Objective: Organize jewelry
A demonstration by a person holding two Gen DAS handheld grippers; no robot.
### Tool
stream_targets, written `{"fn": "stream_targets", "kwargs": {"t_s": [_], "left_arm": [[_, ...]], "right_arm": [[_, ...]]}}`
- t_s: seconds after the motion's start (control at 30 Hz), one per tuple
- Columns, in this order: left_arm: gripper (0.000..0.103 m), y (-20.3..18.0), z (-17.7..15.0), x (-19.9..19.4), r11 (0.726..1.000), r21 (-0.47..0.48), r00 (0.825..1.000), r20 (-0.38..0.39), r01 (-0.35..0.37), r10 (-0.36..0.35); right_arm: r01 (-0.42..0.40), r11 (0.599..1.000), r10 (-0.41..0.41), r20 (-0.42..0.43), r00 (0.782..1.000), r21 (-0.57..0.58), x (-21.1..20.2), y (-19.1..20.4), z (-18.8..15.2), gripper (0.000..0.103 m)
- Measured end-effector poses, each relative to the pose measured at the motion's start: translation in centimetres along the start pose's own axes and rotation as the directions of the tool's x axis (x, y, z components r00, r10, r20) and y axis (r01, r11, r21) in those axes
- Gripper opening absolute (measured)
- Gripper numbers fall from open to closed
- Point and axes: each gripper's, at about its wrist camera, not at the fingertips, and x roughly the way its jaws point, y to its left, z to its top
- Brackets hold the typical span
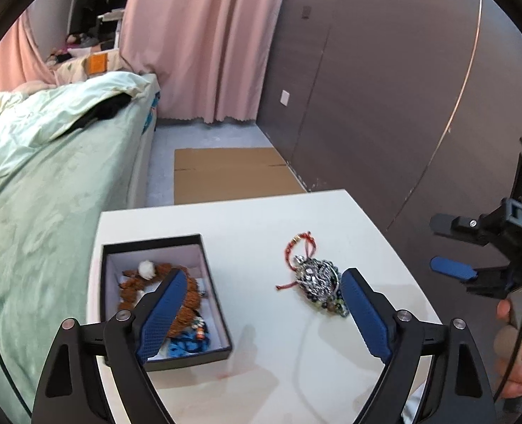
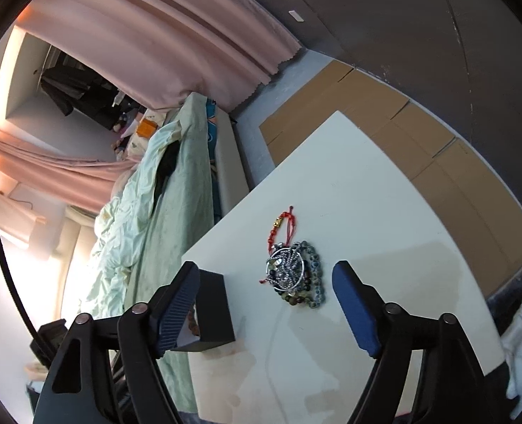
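A pile of jewelry lies on the white table: a silver piece, dark bead bracelets and a red cord bracelet. It also shows in the right wrist view. A black box with a white lining holds brown beads, a white bead and blue items; its corner shows in the right wrist view. My left gripper is open and empty above the table between box and pile. My right gripper is open and empty, just short of the pile, and shows at the right in the left wrist view.
A bed with a green cover runs along the table's left side. Flat cardboard lies on the floor beyond the table. A dark wall panel stands to the right and pink curtains hang at the back.
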Motion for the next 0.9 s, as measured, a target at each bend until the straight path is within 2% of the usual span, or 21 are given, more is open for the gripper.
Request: {"fn": "stream_targets", "kwargs": {"t_s": [0.17,0.5,0.57,0.63,0.67,0.73,0.8,0.9], "left_arm": [[0.089,-1.0,-0.1,0.8,1.000,-0.005,1.000,-0.021,0.014,-0.014],[0.088,-3.9,0.4,3.0,0.997,0.075,0.993,-0.114,-0.010,0.019],[0.082,-4.9,0.6,3.6,0.994,0.111,0.990,-0.133,-0.020,0.035],[0.068,-5.4,0.7,4.5,0.991,0.134,0.986,-0.159,-0.031,0.052],[0.064,-5.6,0.7,5.1,0.990,0.135,0.982,-0.180,-0.032,0.056],[0.046,-5.5,0.9,6.4,0.993,0.113,0.973,-0.222,-0.030,0.054],[0.037,-5.3,1.1,7.7,0.996,0.077,0.963,-0.264,-0.032,0.052],[0.033,-5.4,1.4,8.9,0.997,0.060,0.955,-0.290,-0.039,0.055]], "right_arm": [[0.010,0.999,-0.011,-0.035,0.999,-0.032,-0.4,-0.7,0.2,0.084],[0.059,0.998,-0.060,-0.098,0.993,-0.015,-0.5,-3.2,0.6,0.085],[0.078,0.997,-0.075,-0.124,0.989,0.026,-0.1,-4.3,0.7,0.085],[0.074,0.995,-0.064,-0.134,0.989,0.070,0.0,-5.3,0.9,0.085],[0.066,0.994,-0.055,-0.132,0.990,0.083,-0.1,-5.6,1.1,0.085],[0.052,0.994,-0.040,-0.121,0.992,0.095,-0.4,-5.9,1.2,0.085],[0.049,0.994,-0.038,-0.114,0.993,0.098,-0.6,-6.0,1.3,0.085],[0.031,0.993,-0.019,-0.108,0.994,0.114,-0.8,-6.3,1.4,0.084]]}}
